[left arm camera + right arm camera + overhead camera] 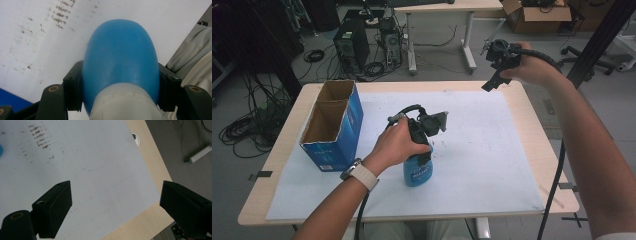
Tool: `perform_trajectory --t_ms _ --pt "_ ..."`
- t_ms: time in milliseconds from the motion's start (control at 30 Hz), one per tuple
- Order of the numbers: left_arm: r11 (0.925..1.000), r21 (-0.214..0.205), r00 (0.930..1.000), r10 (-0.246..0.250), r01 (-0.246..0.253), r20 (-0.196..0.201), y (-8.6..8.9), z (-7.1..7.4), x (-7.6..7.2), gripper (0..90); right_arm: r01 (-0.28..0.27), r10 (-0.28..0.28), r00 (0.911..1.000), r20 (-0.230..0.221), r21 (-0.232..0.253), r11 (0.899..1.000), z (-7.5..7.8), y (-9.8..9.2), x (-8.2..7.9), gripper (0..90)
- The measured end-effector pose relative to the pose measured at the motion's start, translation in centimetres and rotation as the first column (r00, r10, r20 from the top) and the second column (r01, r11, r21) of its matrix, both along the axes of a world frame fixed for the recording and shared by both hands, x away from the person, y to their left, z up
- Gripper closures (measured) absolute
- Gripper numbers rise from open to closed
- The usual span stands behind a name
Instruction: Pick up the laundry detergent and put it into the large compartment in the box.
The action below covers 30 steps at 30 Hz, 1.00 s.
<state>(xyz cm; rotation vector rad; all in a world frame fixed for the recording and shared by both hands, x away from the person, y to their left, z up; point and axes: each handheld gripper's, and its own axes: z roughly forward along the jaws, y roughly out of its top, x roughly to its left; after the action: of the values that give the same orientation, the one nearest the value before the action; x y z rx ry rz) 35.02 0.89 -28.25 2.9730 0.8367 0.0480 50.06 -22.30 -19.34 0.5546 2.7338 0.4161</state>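
A blue plastic bottle [417, 174] stands upright at the middle of the white sheet, toward the near side. My left gripper [424, 152] reaches down over its top and is shut on it. In the left gripper view the blue bottle [121, 60] has a white neck nearest the camera, and both pads of the left gripper [120, 93] press on its shoulders. My right gripper [492, 82] is held high over the table's far right corner, apart from the bottle. In its own view the right gripper [115, 207] is open wide with nothing between its fingers.
An open blue cardboard box [332, 125] stands on the left of the table. A white sheet [492, 150] covers most of the wooden table [542, 135]. Behind are a second desk [442, 7], computer towers [352, 45], floor cables and a brown carton [537, 15].
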Motion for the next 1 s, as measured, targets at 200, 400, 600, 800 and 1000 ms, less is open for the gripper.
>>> perform_trajectory --t_ms 200,400,600,800,1000 --pt "1.0 -0.003 1.0 -0.002 0.002 -0.002 0.1 0.0 0.0 37.2 0.001 -0.001 1.0 0.0 -0.001 1.0 0.0 -0.1 -0.1 10.8" --pt "1.0 0.0 1.0 0.002 -0.002 0.002 0.1 0.1 0.0 37.3 0.003 -0.003 1.0 0.0 0.001 1.0 0.0 -0.3 -0.2 10.7" --pt "1.0 0.003 1.0 0.003 -0.003 -0.003 0.3 0.5 -0.1 37.3 0.006 -0.006 1.0 -0.006 0.0 1.0 -0.3 -0.5 -0.2 10.8" --pt "0.9999 0.015 1.0 0.008 -0.008 0.001 0.4 2.0 -0.2 37.4 0.006 -0.006 1.0 -0.006 0.005 1.0 -0.5 -0.7 -0.2 10.7" --pt "0.999 0.018 0.9992 0.04 -0.04 0.003 1.0 4.4 -0.2 37.4 0.002 -0.002 0.9999 -0.01 0.001 1.0 -0.7 -0.7 -0.3 10.7"
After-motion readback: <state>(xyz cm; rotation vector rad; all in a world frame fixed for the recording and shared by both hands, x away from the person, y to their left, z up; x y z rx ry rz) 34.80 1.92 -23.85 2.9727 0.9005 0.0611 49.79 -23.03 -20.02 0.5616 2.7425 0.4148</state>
